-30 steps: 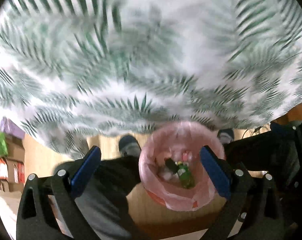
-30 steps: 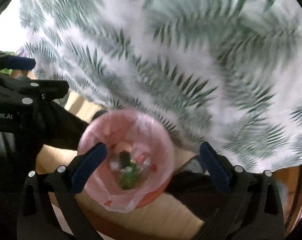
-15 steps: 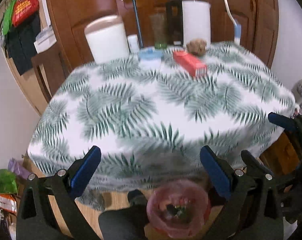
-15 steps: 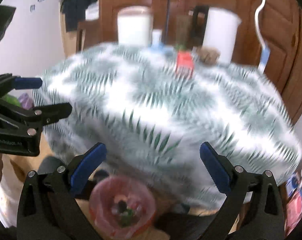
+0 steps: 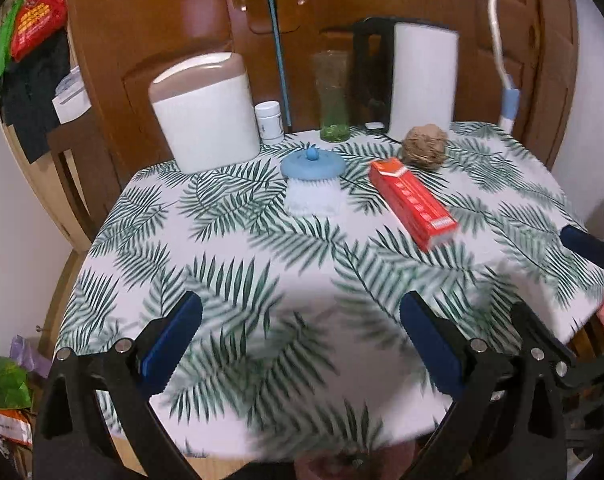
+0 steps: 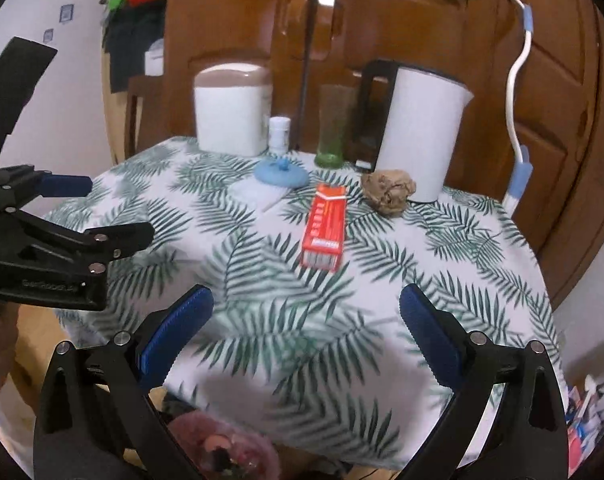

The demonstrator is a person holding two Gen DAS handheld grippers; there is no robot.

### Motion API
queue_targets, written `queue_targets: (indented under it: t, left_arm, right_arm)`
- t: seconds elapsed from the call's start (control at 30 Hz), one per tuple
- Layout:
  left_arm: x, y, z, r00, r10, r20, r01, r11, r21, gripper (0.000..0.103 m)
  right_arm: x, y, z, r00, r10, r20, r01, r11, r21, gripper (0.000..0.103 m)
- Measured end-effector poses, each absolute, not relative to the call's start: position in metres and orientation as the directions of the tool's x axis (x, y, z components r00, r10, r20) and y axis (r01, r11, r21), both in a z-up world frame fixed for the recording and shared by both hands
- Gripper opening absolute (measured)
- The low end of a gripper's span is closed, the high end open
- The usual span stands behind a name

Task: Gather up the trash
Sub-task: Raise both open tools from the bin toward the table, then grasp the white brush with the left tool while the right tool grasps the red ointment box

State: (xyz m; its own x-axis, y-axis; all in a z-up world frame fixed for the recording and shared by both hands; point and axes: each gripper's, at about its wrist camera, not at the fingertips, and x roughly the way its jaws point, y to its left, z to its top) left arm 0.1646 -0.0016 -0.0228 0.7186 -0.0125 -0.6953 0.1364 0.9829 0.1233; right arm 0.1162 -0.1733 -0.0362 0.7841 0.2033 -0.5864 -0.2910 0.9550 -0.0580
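A red carton [image 5: 412, 202] [image 6: 325, 226] lies on the leaf-print tablecloth [image 5: 262, 264] [image 6: 270, 272]. A crumpled brown paper ball [image 5: 425, 146] [image 6: 389, 193] sits behind it, by the kettle. A pink-lined trash bin [image 6: 222, 454] with litter in it stands on the floor below the table's front edge. My left gripper [image 5: 300, 338] is open and empty above the table's near part. My right gripper [image 6: 306, 334] is open and empty, to the right of the left one. The left gripper also shows in the right wrist view [image 6: 82, 208].
At the back stand a white canister [image 5: 206, 116], a small white bottle [image 5: 269, 122], a green glass [image 5: 335, 98] and a white kettle [image 5: 422, 80]. A blue lid on a white dish [image 5: 313, 184] sits mid-table. Wooden doors are behind. Bags lie on the floor at left [image 5: 2, 392].
Both grippers have swung up from pointing down at the pink bin to facing the tabletop. The bin has dropped to the bottom edge of view. Both stay open.
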Motion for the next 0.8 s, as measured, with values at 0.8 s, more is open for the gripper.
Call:
queue_targets:
  t: [0.8]
  left_arm:
    - [0.323,-0.012,-0.083,0.632,0.009,-0.775,0.126,0.985,0.115,0.098]
  right_arm:
    - [0.278,-0.162,-0.081,0.692,0.163,-0.703,-0.293,0.954,-0.068,0.094]
